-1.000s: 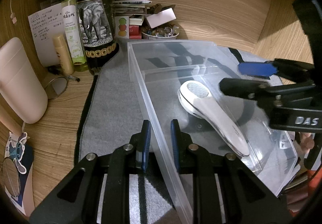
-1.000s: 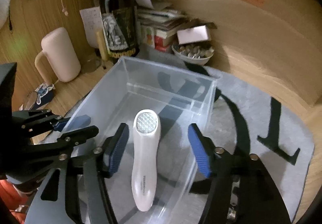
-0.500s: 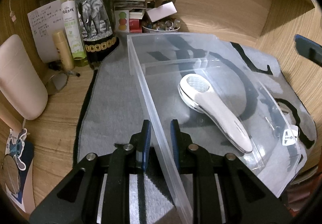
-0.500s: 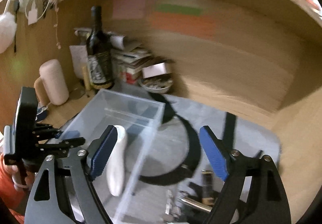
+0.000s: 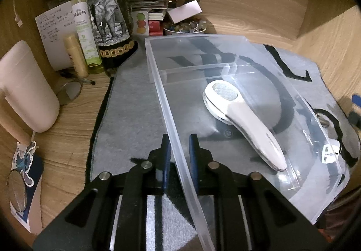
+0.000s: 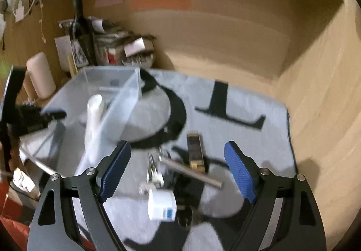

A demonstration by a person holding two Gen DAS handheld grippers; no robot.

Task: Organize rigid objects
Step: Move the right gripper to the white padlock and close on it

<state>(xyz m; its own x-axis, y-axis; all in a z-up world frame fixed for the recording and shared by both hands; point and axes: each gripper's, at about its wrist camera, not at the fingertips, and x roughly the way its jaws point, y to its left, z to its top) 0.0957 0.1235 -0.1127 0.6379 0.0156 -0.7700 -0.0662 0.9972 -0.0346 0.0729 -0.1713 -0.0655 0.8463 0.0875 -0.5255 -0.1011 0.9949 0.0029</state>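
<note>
My left gripper (image 5: 178, 156) pinches the clear bin's wall (image 5: 167, 102); right gripper (image 6: 178, 172) spread wide, empty. Risk: bin tips if I tug.

Motion blur smears the small objects (image 6: 180, 174) on the mat in the right wrist view; the wine bottle (image 5: 107, 3) is cut off at the frame's top.

Home desk nook: wood-panelled bench (image 5: 67, 138) and walls, sticky notes (image 6: 160, 0), wine bottle (image 5: 108, 12), stacked books (image 5: 151, 3), pink mug (image 5: 24, 86), grey felt mat (image 5: 135, 102).
</note>
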